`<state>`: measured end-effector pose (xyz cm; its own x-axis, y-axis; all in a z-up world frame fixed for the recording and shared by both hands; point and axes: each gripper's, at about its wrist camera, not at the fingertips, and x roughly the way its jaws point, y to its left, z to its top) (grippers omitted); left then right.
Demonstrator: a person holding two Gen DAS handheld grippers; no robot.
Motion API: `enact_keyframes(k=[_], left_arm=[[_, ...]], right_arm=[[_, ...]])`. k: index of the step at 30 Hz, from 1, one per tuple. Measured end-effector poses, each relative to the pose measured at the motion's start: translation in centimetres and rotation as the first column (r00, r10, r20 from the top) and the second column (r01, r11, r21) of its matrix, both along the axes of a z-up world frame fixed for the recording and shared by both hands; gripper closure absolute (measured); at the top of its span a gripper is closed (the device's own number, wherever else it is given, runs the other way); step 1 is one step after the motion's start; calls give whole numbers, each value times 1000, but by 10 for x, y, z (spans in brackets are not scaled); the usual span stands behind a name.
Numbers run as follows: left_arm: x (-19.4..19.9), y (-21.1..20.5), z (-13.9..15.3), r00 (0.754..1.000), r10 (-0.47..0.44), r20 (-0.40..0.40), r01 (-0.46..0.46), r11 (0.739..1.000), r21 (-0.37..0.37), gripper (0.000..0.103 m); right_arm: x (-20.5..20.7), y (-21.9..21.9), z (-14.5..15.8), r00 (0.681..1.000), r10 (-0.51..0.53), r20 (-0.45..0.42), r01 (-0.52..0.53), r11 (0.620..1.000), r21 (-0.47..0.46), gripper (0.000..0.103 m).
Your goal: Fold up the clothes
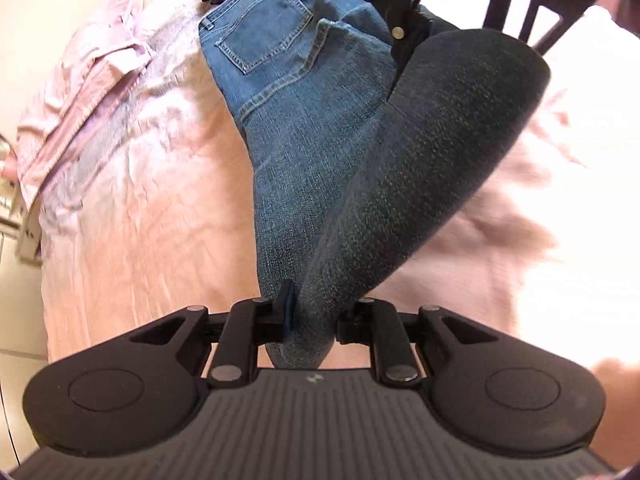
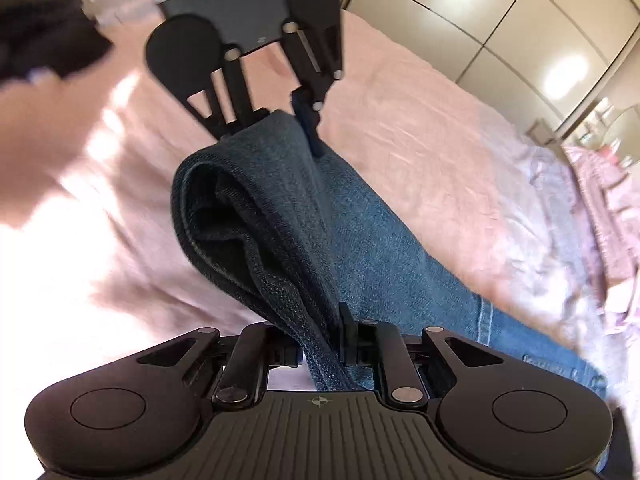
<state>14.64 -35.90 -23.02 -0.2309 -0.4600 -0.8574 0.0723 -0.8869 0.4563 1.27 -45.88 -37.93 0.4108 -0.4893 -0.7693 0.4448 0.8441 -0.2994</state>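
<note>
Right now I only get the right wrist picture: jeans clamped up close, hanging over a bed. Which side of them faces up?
Observer: The left wrist view shows a back pocket facing up on the jeans, so it is the seat side.
Operator: Is the waist end lifted as well?
Observer: No. The waistband lies on the pink bedcover; only the leg end is raised.

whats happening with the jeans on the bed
A person is folding blue denim jeans on a pink bedsheet. The left hand-held gripper and the right hand-held gripper are each shut on the leg end, lifting it off the bed while the waist and pocket lie flat.
</note>
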Motion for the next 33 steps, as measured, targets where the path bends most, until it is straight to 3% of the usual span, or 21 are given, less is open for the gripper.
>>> enact_keyframes(k=[6,9,15,20,25,28,31,33], left_arm=[[36,80,55,993,67,96,-77,992,103,88],[43,100,75,987,102,128,-119,984,133,88],[-5,61,110,983,137,119,-150,983,109,82],[-70,-5,150,981,185,54,-187,981,47,64],[-133,-82,177,950,285,-124,-288,958,-4,51],[-166,-120,161,916,355,-188,-354,934,41,50],[-197,-140,117,895,409,-175,-389,911,138,50],[-215,-142,80,896,422,-138,-397,900,180,50]], right_arm=[[16,81,50,983,75,169,-108,974,197,89],[17,91,63,964,65,256,-139,949,283,89],[-15,58,85,937,-4,349,-133,921,367,89],[-83,-10,102,879,-151,453,-87,882,463,89],[-171,-92,88,742,-402,537,-13,791,611,89],[-223,-131,58,635,-552,540,58,731,680,89],[-267,-159,7,484,-748,454,172,590,789,88],[-282,-170,-22,432,-836,337,241,467,851,73]])
